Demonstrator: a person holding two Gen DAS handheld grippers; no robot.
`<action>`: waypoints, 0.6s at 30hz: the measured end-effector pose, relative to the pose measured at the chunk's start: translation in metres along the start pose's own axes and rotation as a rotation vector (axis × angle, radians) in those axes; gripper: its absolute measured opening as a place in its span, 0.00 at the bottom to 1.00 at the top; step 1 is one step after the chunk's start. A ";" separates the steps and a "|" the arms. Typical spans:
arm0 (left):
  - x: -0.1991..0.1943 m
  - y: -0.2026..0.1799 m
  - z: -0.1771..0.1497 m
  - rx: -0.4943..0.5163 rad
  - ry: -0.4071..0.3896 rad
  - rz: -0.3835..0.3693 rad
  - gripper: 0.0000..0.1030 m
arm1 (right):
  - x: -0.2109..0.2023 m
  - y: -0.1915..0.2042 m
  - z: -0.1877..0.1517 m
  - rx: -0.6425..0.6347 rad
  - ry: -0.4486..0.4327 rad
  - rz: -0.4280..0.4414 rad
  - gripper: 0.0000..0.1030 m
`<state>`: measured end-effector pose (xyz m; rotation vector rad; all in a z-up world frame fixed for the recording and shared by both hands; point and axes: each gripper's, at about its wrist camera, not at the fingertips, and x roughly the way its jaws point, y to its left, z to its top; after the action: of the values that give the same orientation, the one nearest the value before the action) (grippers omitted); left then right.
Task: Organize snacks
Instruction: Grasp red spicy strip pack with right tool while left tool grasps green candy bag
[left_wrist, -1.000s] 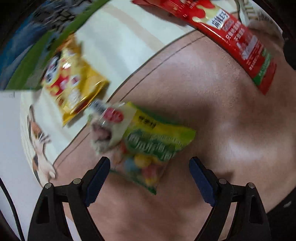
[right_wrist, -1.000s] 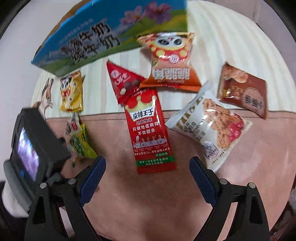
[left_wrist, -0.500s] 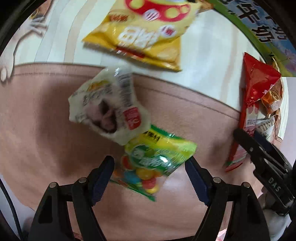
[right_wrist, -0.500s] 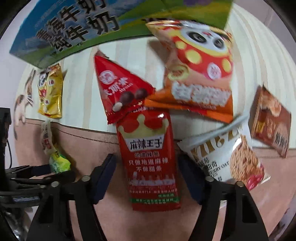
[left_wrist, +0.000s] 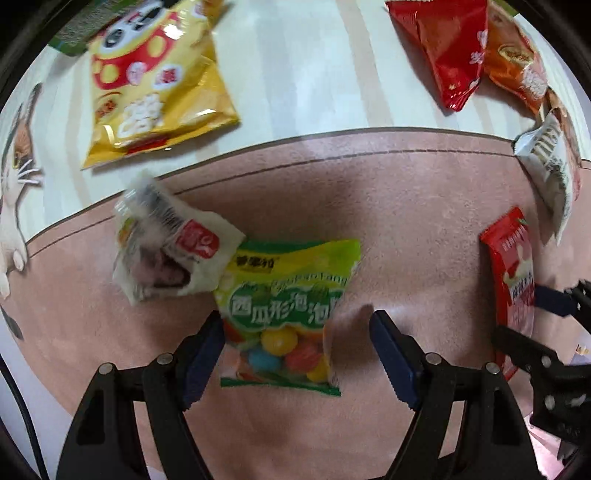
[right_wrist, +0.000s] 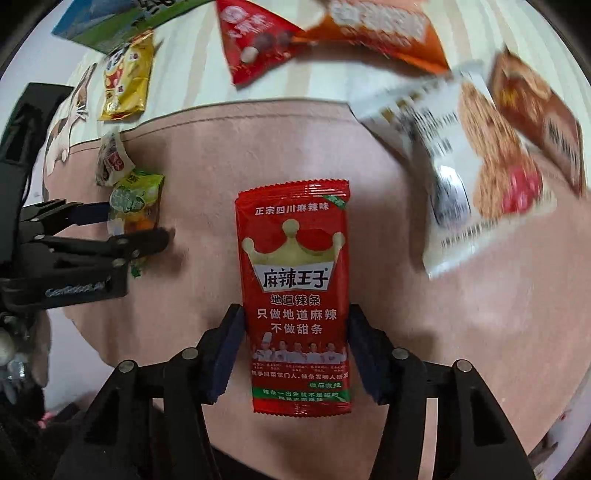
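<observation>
A: Where do the right tongs (right_wrist: 295, 312) stand?

B: Narrow. They have just been closing, and the red sachet (right_wrist: 295, 258) lies flat on the mat (right_wrist: 406, 314) between them. Each pad sits right at one long edge. Its lower half is in the gap and the crown end reaches out ahead of the tips. I see no buckle in it, so I judge it not yet gripped.

A: And the left tongs (left_wrist: 295, 323)?

B: About half wide, and they have been closing too. The candy bag (left_wrist: 284, 295) is between them. The left pad touches the bag's edge, the right pad stands clear of it with bare mat between.

A: What could go wrong on the left?

B: One pad meets the bag first, so closing further may shove it sideways rather than pinch it. Also a white packet (left_wrist: 173, 254), ahead and to the left of the tips, overlaps the bag's far corner. A lift would likely drag or flip that packet.

A: And on the right?

B: The sachet is thin and lies flat. Squeezed edge to edge it may arch up and pop out, or fold and hang crooked. The pads hold only the near half, so the far end could droop.

A: Anything between the two?

B: The left tongs work just to the left of the right ones. If both rise and swing inward together, the fingers could knock and shake a packet loose
</observation>
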<state>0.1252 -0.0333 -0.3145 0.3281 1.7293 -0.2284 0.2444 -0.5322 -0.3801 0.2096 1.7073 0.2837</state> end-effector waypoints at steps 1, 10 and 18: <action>0.004 -0.001 0.003 -0.010 0.006 -0.010 0.76 | 0.000 -0.001 0.000 0.009 -0.002 0.004 0.58; 0.025 0.024 0.018 -0.052 0.001 -0.071 0.75 | 0.013 -0.005 0.008 0.082 -0.022 -0.042 0.61; -0.007 0.043 0.017 -0.052 -0.051 -0.046 0.49 | 0.036 -0.006 0.016 0.120 -0.051 -0.086 0.60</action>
<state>0.1570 0.0008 -0.3096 0.2430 1.6901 -0.2230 0.2546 -0.5264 -0.4177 0.2296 1.6799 0.1114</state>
